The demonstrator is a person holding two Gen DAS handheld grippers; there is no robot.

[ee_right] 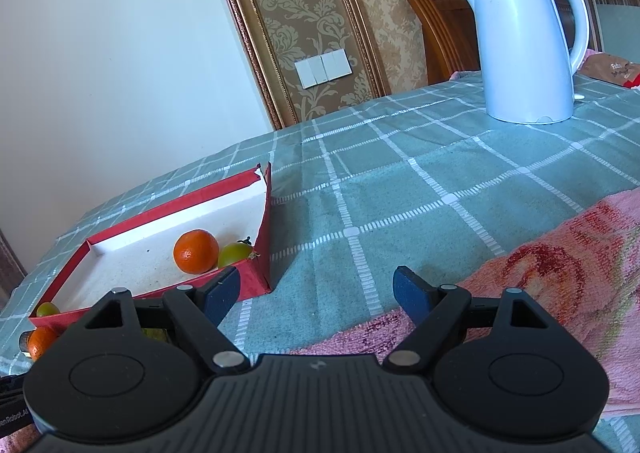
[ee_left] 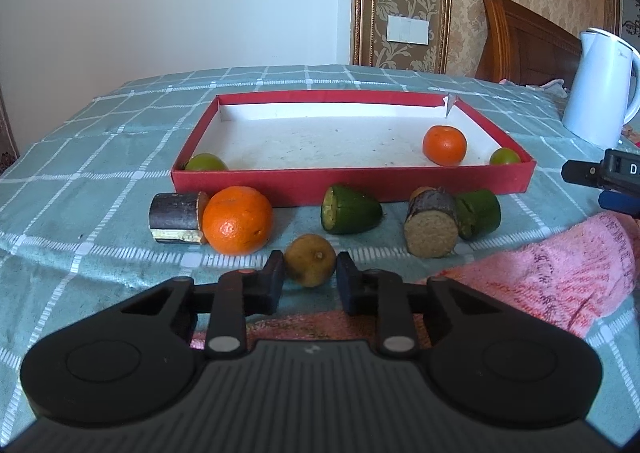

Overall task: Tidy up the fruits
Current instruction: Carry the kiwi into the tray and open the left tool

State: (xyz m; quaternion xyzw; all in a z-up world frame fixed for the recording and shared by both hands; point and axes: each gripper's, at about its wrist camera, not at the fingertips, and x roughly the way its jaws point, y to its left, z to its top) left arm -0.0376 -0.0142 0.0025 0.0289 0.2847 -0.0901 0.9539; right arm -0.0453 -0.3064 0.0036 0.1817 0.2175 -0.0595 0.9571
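Note:
My left gripper (ee_left: 310,267) is shut on a small yellow-brown fruit (ee_left: 311,257) at the table's near edge, one pad on each side. Behind it on the cloth lie a large orange (ee_left: 237,226), a dark cane piece (ee_left: 174,217), a cut green piece (ee_left: 352,214), a brown cut piece (ee_left: 430,227) and another green piece (ee_left: 478,213). The red tray (ee_left: 352,183) holds a small orange (ee_left: 445,145) and two green fruits (ee_left: 206,163) (ee_left: 505,156). My right gripper (ee_right: 316,281) stands open and empty, right of the tray (ee_right: 266,229).
A white kettle (ee_right: 524,45) stands at the back right on the checked green tablecloth (ee_right: 400,181). A pink towel (ee_right: 560,273) lies along the near right edge. A wooden chair back (ee_left: 520,41) rises behind the table.

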